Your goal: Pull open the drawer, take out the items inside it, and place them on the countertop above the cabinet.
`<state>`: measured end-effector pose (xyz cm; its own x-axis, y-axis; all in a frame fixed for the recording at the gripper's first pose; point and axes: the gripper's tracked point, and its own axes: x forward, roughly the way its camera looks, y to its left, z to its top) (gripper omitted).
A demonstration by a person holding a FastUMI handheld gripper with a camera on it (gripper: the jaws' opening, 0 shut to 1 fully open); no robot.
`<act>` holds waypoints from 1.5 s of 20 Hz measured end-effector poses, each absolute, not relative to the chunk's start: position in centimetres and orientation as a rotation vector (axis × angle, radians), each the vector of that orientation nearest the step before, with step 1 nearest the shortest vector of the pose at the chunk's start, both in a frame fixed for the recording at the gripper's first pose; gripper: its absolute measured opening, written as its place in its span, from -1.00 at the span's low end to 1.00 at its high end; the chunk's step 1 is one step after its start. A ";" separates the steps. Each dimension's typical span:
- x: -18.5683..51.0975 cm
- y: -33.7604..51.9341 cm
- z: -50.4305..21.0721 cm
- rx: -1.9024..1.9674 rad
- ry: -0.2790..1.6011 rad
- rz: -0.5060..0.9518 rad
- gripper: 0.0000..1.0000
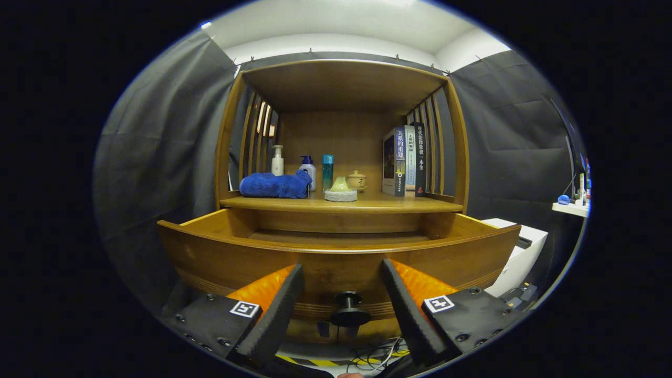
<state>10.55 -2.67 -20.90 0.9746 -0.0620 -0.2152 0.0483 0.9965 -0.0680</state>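
The gripper (342, 275) hangs released, fingers spread either side of the knob (347, 310) without touching it. The drawer (336, 257) stands pulled out under the countertop (341, 203), where a towel (275, 185), bottles and books (405, 160) sit.

Gripper (342, 270): fingers spread apart, drawer knob (347, 308) between them, untouched
Drawer (336, 252): pulled out, open from above
Countertop (409, 203): bare between dish (340, 195) and books (404, 161)

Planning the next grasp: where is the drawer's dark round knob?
The dark round knob sits on the open wooden drawer's front, between the open gripper's fingers.
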 end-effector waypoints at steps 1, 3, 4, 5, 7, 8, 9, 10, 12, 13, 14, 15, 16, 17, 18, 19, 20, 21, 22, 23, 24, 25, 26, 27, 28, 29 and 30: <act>11.5 -2.7 -20.7 -0.066 0.213 -0.055 0.96; 13.0 -2.7 -21.2 -0.059 0.226 -0.057 0.96; 13.8 -2.7 -21.2 -0.058 0.226 -0.057 0.96; 14.7 -2.8 -21.4 -0.055 0.231 -0.059 0.96; 16.3 -2.8 -21.7 -0.049 0.236 -0.061 0.96; 17.1 -2.9 -21.7 -0.053 0.236 -0.061 0.96; 17.8 -3.0 -21.9 -0.059 0.239 -0.060 0.96; 18.6 -3.1 -22.0 -0.059 0.239 -0.057 0.96; 20.0 -3.2 -22.2 -0.054 0.242 -0.057 0.96; 20.6 -3.4 -22.2 -0.061 0.243 -0.056 0.96; 21.2 -3.5 -22.3 -0.065 0.243 -0.056 0.96; 21.8 -3.5 -22.4 -0.065 0.242 -0.056 0.97; 22.3 -3.5 -22.5 -0.062 0.243 -0.057 0.97; 22.7 -3.6 -22.6 -0.059 0.244 -0.059 0.97; 23.2 -3.5 -22.6 -0.057 0.244 -0.060 0.97; 23.5 -3.5 -22.6 -0.061 0.243 -0.061 0.97; 23.8 -3.5 -22.7 -0.063 0.240 -0.062 0.96; 24.1 -3.5 -22.8 -0.063 0.236 -0.063 0.96; 24.4 -3.4 -22.9 -0.062 0.233 -0.064 0.96; 24.6 -3.4 -22.9 -0.058 0.229 -0.068 0.97; 24.6 -3.3 -23.0 -0.063 0.226 -0.070 0.97; 24.6 -3.3 -23.1 -0.071 0.219 -0.070 0.96; 24.6 -3.3 -23.2 -0.079 0.220 -0.074 0.96; 24.2 -3.5 -23.3 -0.085 0.224 -0.080 0.96; 24.0 -3.2 -23.2 -0.086 0.215 -0.073 0.96; 23.8 -3.1 -22.7 -0.099 0.200 -0.069 0.96; 23.3 -3.0 -21.9 -0.113 0.175 -0.063 0.97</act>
